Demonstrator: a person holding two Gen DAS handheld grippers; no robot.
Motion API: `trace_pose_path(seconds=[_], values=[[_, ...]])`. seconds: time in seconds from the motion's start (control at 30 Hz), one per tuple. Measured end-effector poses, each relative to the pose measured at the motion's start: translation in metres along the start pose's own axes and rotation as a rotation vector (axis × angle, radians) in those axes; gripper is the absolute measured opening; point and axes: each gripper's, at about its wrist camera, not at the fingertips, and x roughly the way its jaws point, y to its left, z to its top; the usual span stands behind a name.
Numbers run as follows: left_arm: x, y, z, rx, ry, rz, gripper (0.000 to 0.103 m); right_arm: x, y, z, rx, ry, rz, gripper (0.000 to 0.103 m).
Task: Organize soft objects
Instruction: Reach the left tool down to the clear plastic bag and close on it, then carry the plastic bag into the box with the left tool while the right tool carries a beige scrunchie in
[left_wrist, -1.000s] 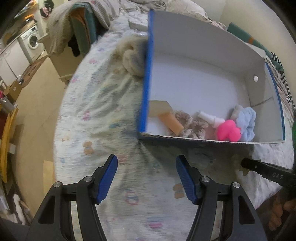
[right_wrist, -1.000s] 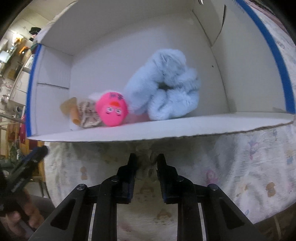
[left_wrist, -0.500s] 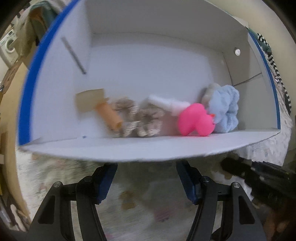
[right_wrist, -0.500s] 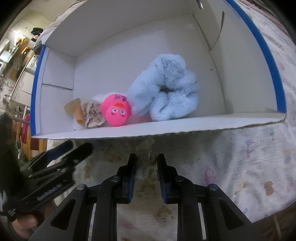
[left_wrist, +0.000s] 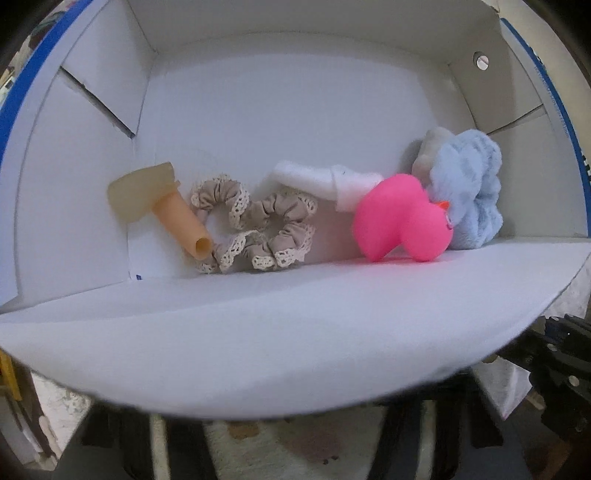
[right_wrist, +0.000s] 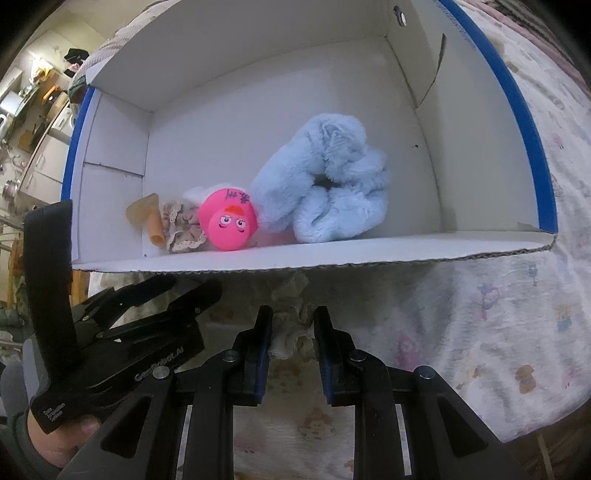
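A white cardboard box (left_wrist: 295, 350) with blue edges lies on the bed. Along its near wall sit a pink duck toy (left_wrist: 402, 218), a fluffy blue scrunchie (left_wrist: 469, 195), two beige lace scrunchies (left_wrist: 255, 229), a peach tube (left_wrist: 181, 221) and a white piece (left_wrist: 325, 181). In front of the box (right_wrist: 332, 254) my right gripper (right_wrist: 290, 332) is shut on a cream scrunchie (right_wrist: 291, 328). My left gripper (right_wrist: 188, 286) reaches under the near wall's rim with its jaws closing. A gap still shows between them, and nothing is visible in it. In the left wrist view the wall hides its fingertips.
A printed bedsheet (right_wrist: 480, 314) covers the bed in front of and to the right of the box. A person's hand (right_wrist: 55, 443) holds the left gripper at the lower left. Household furniture (right_wrist: 37, 110) stands far off at the left.
My left gripper has come in from the bed left of the box to its near wall, beside the right gripper, and its fingertips have gone out of sight. The right gripper has kept still.
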Motion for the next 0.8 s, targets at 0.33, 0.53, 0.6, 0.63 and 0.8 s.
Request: trace_pose_path(seconds=[0.33,0.53,0.6,0.63,0.8], values=[[-0.016,0.009,-0.005,-0.025,-0.019,-0.028,0.023,0.010,0.005,0.002,0.001,0.003,-0.018,0.025],[-0.035,0.026,-0.016,-0.033,-0.056,0.005,0.023,0.009,0.012,-0.003,-0.020,0.001,-0.016,0.025],[-0.042,0.038,-0.021,-0.049,-0.068,0.017,0.023,0.008,0.014,-0.006,-0.028,0.001,-0.016,0.025],[-0.046,0.041,-0.027,-0.057,-0.074,0.023,0.023,0.008,0.015,-0.007,-0.032,0.001,-0.017,0.025],[-0.067,0.066,-0.047,-0.092,-0.106,0.046,0.022,0.005,0.024,-0.013,-0.056,-0.004,-0.018,0.025]])
